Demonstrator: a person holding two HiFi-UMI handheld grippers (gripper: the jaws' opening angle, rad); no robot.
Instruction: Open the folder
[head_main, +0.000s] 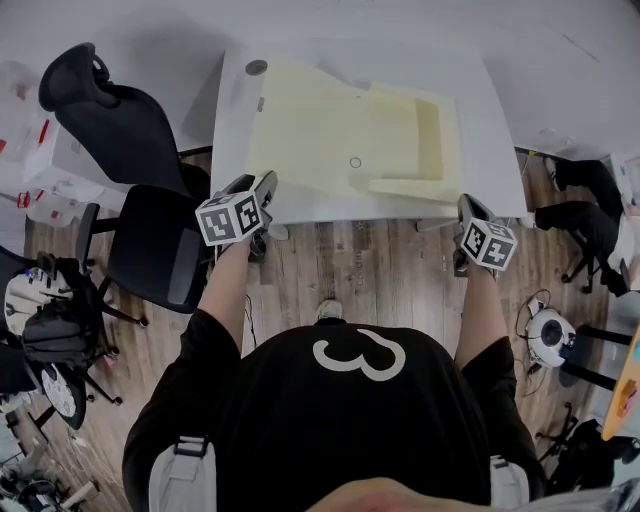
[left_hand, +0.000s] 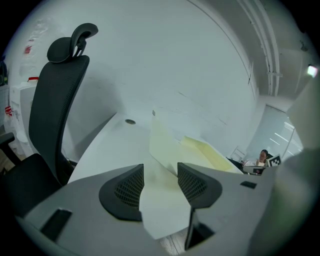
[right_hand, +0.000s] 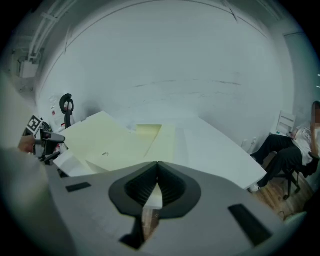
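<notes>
Pale yellow folder (head_main: 330, 130) is seen lying on the white table (head_main: 495, 140). Left gripper (left_hand: 160, 182) is held at the near table edge, jaws parted (nothing gripped). Right gripper (right_hand: 157, 172) jaws are clenched together, empty.

Black shirt (head_main: 300, 440) — white mark (head_main: 358, 357), perhaps looped

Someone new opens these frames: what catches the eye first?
First, the large pale yellow paper folder spread across most of the white table. Next, the two grippers at the table's near edge: the left gripper with jaws apart, the right gripper with jaws together, neither gripping the folder. A black office chair stands just left of the table.
</notes>
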